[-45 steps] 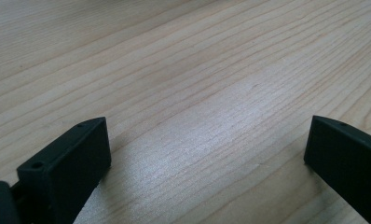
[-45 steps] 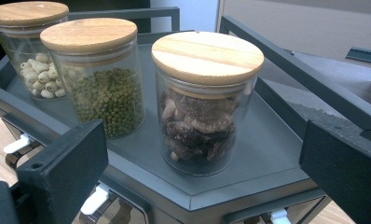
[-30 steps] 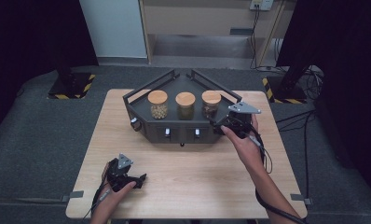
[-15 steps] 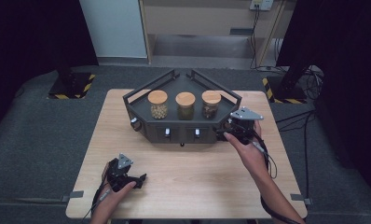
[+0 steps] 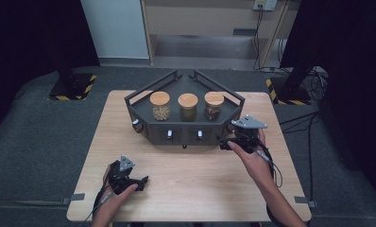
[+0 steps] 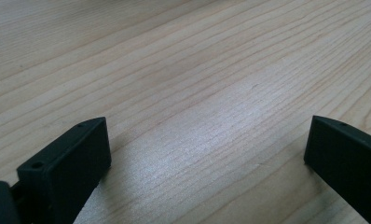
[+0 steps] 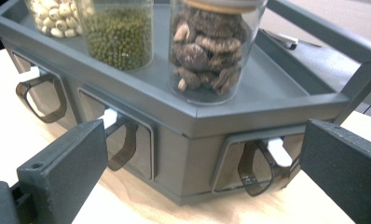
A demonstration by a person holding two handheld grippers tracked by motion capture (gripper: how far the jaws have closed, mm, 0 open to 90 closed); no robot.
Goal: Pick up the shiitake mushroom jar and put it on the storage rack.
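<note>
The dark grey drawer rack [image 5: 186,130] is set at the far middle of the worktop [image 5: 191,184], directly ahead of the right claw [image 5: 225,144], which is held low at the rack's front right corner with its jaws spread wide and nothing between them. In the right gripper view, that corner of the rack [image 7: 193,144] is seen just beyond the jaws; a drawer with a translucent handle and a white tab [image 7: 263,163] lies ahead of the right-hand jaw, and a second such drawer [image 7: 123,140] lies ahead of the left-hand jaw. Whether the jaws touch the rack cannot be told. On the rack's top tray, above and beyond the claw, three glass jars with wooden lids are stood in a row: a jar of dried mushrooms [image 7: 211,51] nearest the claw, a jar of green mung beans [image 7: 120,32] beside it, and a jar of pale round seeds [image 7: 51,16] farthest off. The left claw [image 5: 141,182] is rested on the near left of the worktop, well apart from the rack, and is likewise opened wide, with only bare wood grain [image 6: 207,121] seen between its jaws.
</note>
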